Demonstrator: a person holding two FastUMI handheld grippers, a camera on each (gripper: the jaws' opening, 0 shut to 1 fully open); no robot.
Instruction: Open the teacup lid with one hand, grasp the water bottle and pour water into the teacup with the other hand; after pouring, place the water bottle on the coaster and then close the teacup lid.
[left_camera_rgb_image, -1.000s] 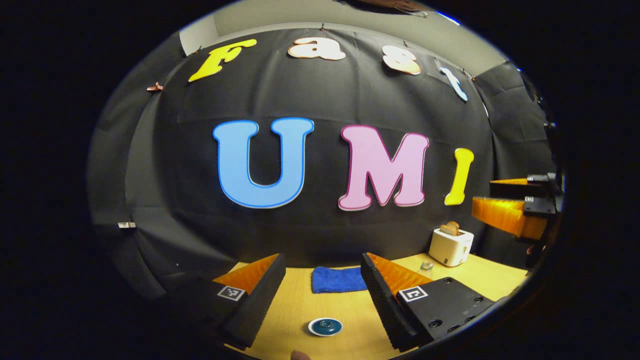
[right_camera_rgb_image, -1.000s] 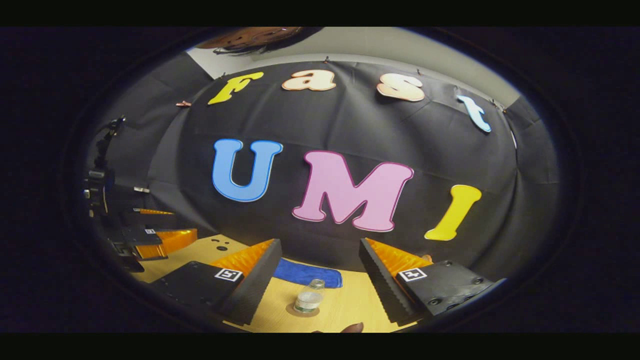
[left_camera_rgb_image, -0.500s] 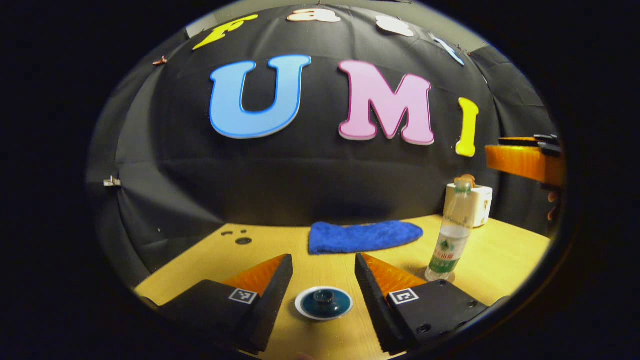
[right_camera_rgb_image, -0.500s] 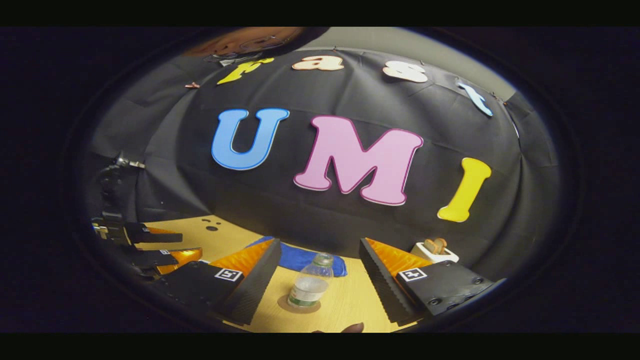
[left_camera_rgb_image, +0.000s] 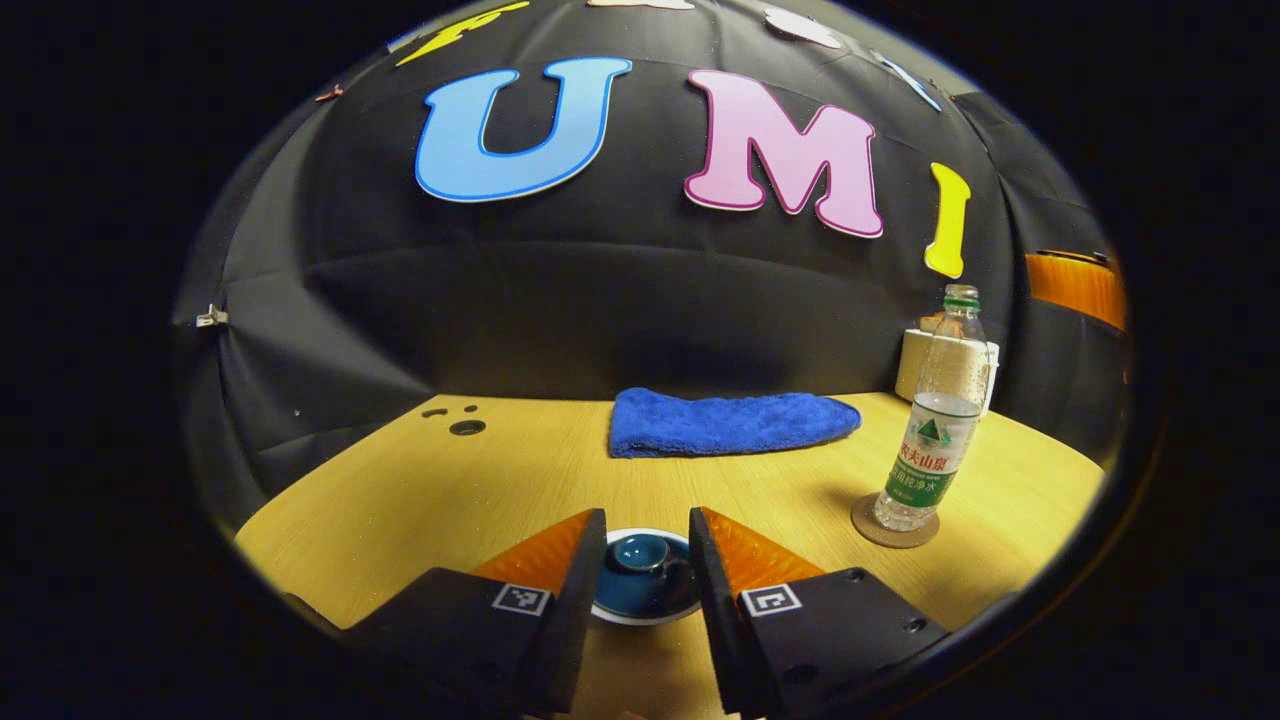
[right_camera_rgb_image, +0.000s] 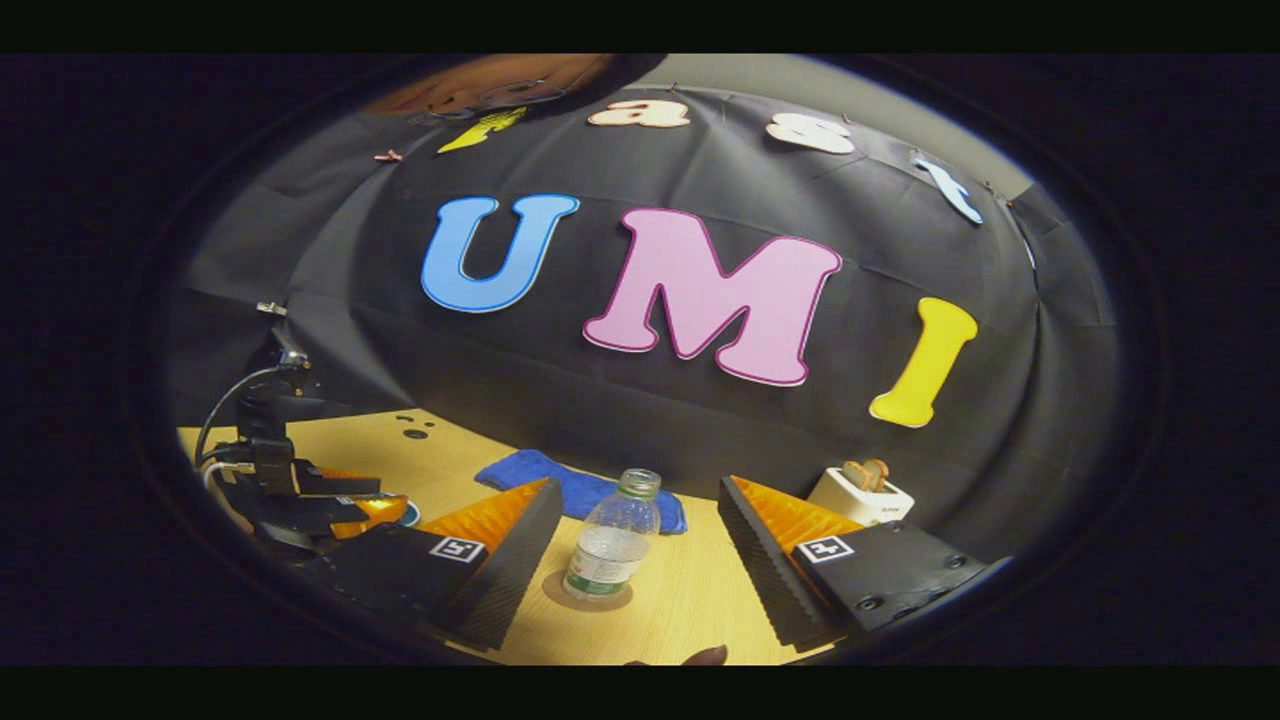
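Observation:
A teacup with a dark teal lid (left_camera_rgb_image: 640, 580) and a white rim stands on the wooden table (left_camera_rgb_image: 420, 500). My left gripper (left_camera_rgb_image: 646, 520) is low over it, open, one finger on each side of the lid's knob (left_camera_rgb_image: 630, 552) with a gap to both. A clear water bottle (left_camera_rgb_image: 930, 440) stands upright on a round brown coaster (left_camera_rgb_image: 893, 524) to the right. In the right gripper view the bottle (right_camera_rgb_image: 610, 555) is just ahead, between the fingers of my open right gripper (right_camera_rgb_image: 640, 482), which is not touching it. The left gripper (right_camera_rgb_image: 300, 505) appears there at far left.
A folded blue cloth (left_camera_rgb_image: 730, 422) lies at the back of the table by the black wall. A white toaster (right_camera_rgb_image: 860, 492) with bread in it stands at the back right, behind the bottle. Small holes (left_camera_rgb_image: 465, 427) mark the table's back left.
My left gripper came down and forward over the teacup, and its fingers narrowed around the lid. My right gripper sank and drew nearer the bottle, still open.

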